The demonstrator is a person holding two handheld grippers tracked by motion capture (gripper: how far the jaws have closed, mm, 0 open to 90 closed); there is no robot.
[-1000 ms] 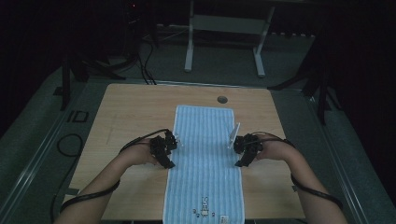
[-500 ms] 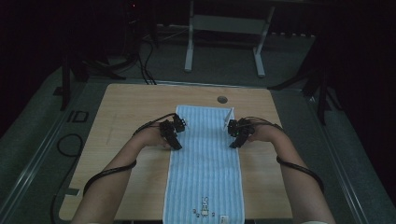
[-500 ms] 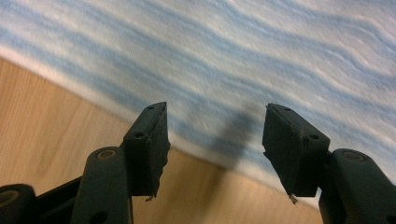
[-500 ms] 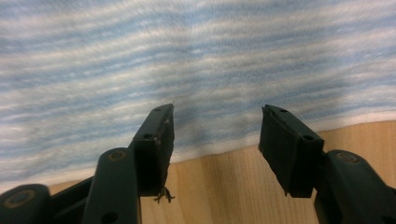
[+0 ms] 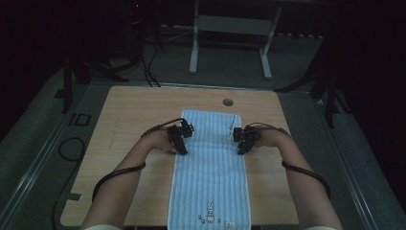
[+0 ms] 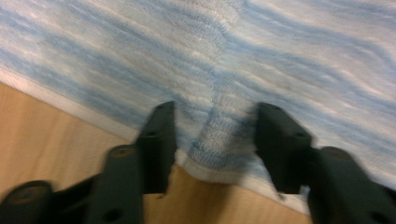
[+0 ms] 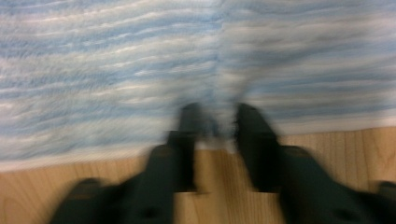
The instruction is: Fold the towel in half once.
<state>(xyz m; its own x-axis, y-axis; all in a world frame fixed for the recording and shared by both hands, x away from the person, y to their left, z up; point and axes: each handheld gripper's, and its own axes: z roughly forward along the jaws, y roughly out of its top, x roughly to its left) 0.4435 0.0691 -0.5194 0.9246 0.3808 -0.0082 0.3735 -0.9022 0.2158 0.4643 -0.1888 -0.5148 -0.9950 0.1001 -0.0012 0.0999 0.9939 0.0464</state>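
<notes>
A long blue-and-white striped towel [image 5: 210,177] lies flat lengthwise on the wooden table [image 5: 134,110]. My left gripper [image 5: 184,140] is down at the towel's left edge. In the left gripper view its jaws have just been closing around a raised ridge of the towel's hem [image 6: 219,140], with a little room left beside the ridge, so the left gripper [image 6: 215,121] is open. My right gripper [image 5: 239,142] is at the right edge. Its jaws have also just been closing, and the right gripper [image 7: 218,116] stands narrow, pinching a small fold of the towel [image 7: 140,70] edge in a blurred picture.
A round cable hole [image 5: 228,102] sits in the table beyond the towel's far end. A small rabbit figure [image 5: 209,211] marks the towel's near end. Dark floor, cables and a metal frame [image 5: 230,43] lie past the table's far edge.
Both hands moved away from the person along the towel's edges and slightly inward. Both pairs of jaws have drawn narrower, gathering towel edge between them.
</notes>
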